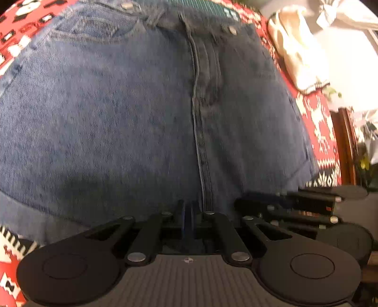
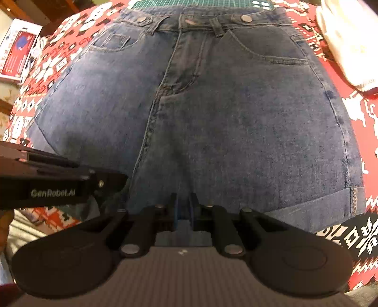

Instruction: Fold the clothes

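The denim shorts [image 1: 118, 113] ran off the left edge of the left wrist view, and their fly and waistband up top were smeared with blur. A pale garment [image 1: 300, 54] at upper right was too soft to name. In the right wrist view, a red and white box [image 2: 17, 52] at upper left was cropped, its print too small to read.

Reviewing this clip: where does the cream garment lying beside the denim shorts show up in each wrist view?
Left wrist view: the cream garment lies at the upper right, right of the denim shorts, on the red patterned cloth.
Right wrist view: cream garment at the upper right edge, partly cut off.
Shared landmark: the metal waistband button nearest the garment.
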Demonstrator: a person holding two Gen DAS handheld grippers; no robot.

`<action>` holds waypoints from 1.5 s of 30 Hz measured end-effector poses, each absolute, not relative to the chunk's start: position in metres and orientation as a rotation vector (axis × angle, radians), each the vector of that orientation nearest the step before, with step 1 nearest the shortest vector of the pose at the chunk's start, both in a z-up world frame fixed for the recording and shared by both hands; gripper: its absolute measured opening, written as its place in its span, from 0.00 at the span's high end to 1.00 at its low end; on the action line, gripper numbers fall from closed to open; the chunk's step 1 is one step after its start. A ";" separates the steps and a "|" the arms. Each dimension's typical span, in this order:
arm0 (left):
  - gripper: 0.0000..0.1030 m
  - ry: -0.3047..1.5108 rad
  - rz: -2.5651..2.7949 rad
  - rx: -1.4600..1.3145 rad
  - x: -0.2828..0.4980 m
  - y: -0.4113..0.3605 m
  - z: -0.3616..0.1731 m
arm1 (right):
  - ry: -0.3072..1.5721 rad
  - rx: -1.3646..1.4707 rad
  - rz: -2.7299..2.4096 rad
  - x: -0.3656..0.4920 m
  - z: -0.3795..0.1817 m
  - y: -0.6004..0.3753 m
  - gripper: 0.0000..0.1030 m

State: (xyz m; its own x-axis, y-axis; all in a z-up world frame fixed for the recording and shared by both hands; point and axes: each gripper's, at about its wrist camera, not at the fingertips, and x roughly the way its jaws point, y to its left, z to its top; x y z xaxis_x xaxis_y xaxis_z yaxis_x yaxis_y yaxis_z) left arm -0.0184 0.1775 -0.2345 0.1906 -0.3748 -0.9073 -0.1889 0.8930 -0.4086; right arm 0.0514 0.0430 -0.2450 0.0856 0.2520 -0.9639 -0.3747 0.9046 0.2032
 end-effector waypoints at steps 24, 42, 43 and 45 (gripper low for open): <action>0.98 1.450 -0.176 -0.633 -0.013 0.186 -0.244 | 1.511 -0.070 0.541 0.047 -0.251 0.065 0.93; 0.97 1.197 -0.090 -0.556 0.065 0.216 -0.214 | 1.250 0.025 0.505 0.158 -0.223 0.060 0.93; 0.97 1.180 -0.082 -0.563 0.072 0.219 -0.214 | 1.241 0.034 0.512 0.165 -0.226 0.066 0.93; 0.97 1.160 -0.065 -0.593 0.085 0.223 -0.219 | 1.232 0.034 0.510 0.178 -0.232 0.077 0.94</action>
